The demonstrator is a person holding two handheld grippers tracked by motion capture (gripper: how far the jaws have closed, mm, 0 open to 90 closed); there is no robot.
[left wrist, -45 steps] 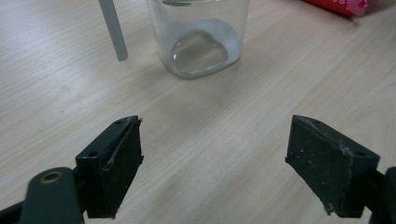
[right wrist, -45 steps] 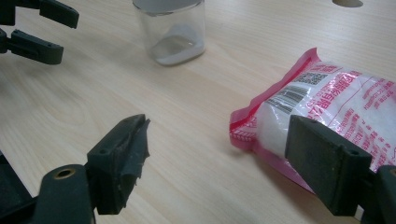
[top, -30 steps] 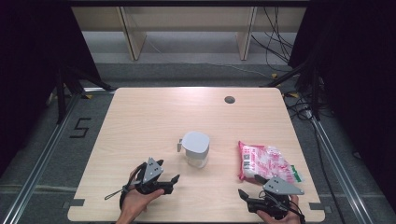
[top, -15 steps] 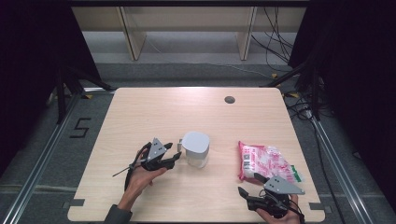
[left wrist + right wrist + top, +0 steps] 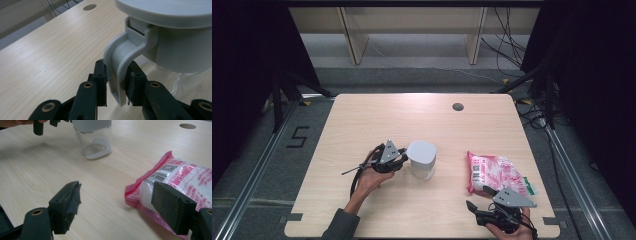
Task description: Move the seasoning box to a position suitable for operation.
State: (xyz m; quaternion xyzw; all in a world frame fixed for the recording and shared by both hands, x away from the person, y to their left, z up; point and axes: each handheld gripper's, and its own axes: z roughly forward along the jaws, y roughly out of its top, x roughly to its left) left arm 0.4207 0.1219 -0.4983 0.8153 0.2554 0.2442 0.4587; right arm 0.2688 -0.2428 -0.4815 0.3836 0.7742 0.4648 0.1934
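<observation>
A clear jar point(image 5: 421, 160) with a grey lid point(image 5: 170, 12) stands at the table's middle; a little white powder lies in its bottom point(image 5: 96, 151). A grey handle point(image 5: 120, 62) hangs from the lid's rim. My left gripper point(image 5: 401, 161) is at the jar's left side. Its jaws have just been closing and now press on that handle from both sides point(image 5: 116, 75). A pink bag of white grains point(image 5: 497, 172) lies flat at the right. My right gripper point(image 5: 478, 198) rests open near the front edge, just short of the bag point(image 5: 180, 177), with only bare table between its jaws point(image 5: 117, 197).
The wooden table point(image 5: 362, 120) has a round cable hole point(image 5: 457, 106) at the back right. Wooden shelf legs point(image 5: 352, 35) and cables point(image 5: 512, 40) stand on the floor beyond it. Dark curtains flank both sides.
My left gripper moved away from the front edge and rightward to the jar, then its jaws closed around the lid's handle. The right gripper, jar and bag stayed put.
</observation>
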